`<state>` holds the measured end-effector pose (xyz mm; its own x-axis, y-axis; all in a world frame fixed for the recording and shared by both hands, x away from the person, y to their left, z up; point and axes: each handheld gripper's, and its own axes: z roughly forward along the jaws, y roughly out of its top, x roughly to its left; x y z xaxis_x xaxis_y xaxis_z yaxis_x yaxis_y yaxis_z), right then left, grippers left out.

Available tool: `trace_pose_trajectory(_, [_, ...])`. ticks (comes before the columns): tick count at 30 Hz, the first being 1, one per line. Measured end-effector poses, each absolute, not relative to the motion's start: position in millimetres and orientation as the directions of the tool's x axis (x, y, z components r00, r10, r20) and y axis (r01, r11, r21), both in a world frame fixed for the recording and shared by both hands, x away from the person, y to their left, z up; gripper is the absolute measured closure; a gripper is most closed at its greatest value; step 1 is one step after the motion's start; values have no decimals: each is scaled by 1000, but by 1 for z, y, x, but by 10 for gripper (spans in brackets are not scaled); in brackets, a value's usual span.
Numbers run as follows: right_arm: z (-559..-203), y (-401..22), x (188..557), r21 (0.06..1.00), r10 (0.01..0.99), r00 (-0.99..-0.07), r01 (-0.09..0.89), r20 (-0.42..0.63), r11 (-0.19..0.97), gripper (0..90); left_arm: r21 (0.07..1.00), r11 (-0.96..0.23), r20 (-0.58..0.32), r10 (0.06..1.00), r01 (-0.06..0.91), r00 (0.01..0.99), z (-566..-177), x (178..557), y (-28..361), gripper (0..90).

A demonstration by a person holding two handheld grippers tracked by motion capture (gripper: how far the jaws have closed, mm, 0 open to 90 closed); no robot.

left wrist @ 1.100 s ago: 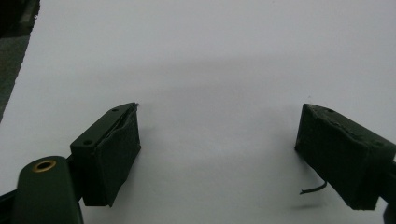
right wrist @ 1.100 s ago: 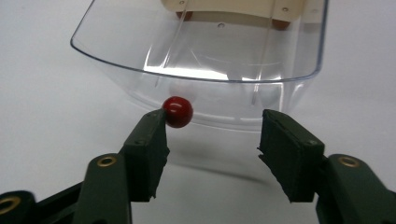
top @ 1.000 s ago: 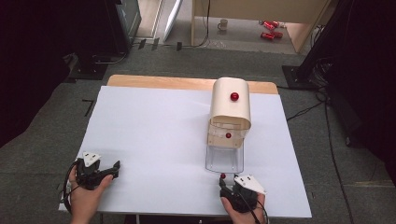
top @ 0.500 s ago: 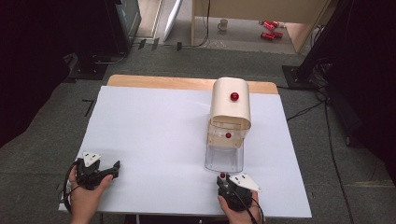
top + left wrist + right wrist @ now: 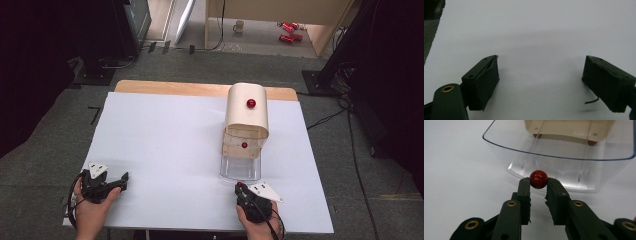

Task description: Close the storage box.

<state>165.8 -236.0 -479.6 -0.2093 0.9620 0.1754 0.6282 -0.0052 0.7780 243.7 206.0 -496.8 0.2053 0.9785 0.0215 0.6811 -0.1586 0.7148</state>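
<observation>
A small red ball (image 5: 538, 179) sits between the tips of my right gripper (image 5: 538, 183), whose jaws have just been closing and now pinch it from both sides. It lies just in front of the clear plastic drawer (image 5: 564, 157); I cannot tell whether it is fixed to the drawer's front wall. From above, the right gripper (image 5: 241, 189) is at the table's near edge, the ball (image 5: 239, 185) at its tip, right below the drawer (image 5: 240, 169). My left gripper (image 5: 121, 181) rests at the near left, open (image 5: 542, 67) over bare white table.
The drawer juts out of a cream rounded cabinet (image 5: 246, 122) with a red knob (image 5: 251, 103) on top and another (image 5: 244, 145) on its front. The white table top (image 5: 165, 145) spreads to the left. Dark floor, cables and stands surround the table.
The right gripper's jaws have closed onto the red ball. Both hands have stayed where they were, and the drawer has not moved.
</observation>
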Motion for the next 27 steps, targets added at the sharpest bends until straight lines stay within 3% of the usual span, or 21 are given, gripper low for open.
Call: trace_pose_trajectory(27, [-472, -237, 207, 797, 972, -182, 604, 147, -7, 744, 715, -159, 21, 978, 681, 206, -497, 244, 206, 140])
